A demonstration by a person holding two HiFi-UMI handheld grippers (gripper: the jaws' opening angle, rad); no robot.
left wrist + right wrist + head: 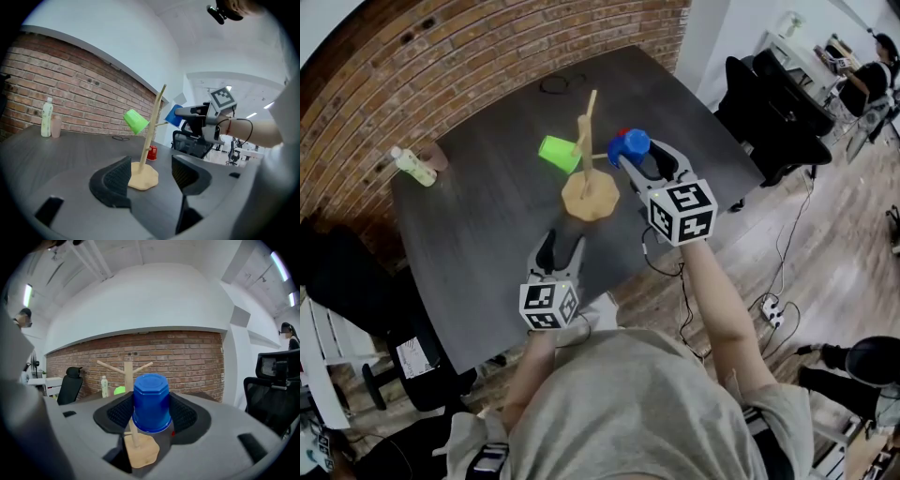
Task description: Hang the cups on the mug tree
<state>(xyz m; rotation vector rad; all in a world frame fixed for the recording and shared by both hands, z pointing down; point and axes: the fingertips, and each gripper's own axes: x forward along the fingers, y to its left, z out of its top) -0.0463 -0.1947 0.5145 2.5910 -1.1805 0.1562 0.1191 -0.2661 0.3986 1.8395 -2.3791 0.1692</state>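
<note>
A wooden mug tree (pixel 589 192) stands mid-table on a flat base. A green cup (pixel 557 152) hangs on its left branch. My right gripper (pixel 637 157) is shut on a blue cup (pixel 631 144), held upside down just right of the tree's right branch. In the right gripper view the blue cup (pixel 151 401) fills the gap between the pads, with the tree post (pixel 127 369) behind it. My left gripper (pixel 560 251) hovers open near the table's front edge, pointing at the tree base (pixel 145 176), with nothing between its fingers. A red cup (pixel 152 153) sits on the table behind the tree.
A pale bottle (pixel 413 166) and a small brownish cup (pixel 437 156) stand at the table's far left corner. A loop of cable (pixel 555 84) lies at the back. Black office chairs (pixel 769 103) stand off the right side of the dark table (pixel 487 244).
</note>
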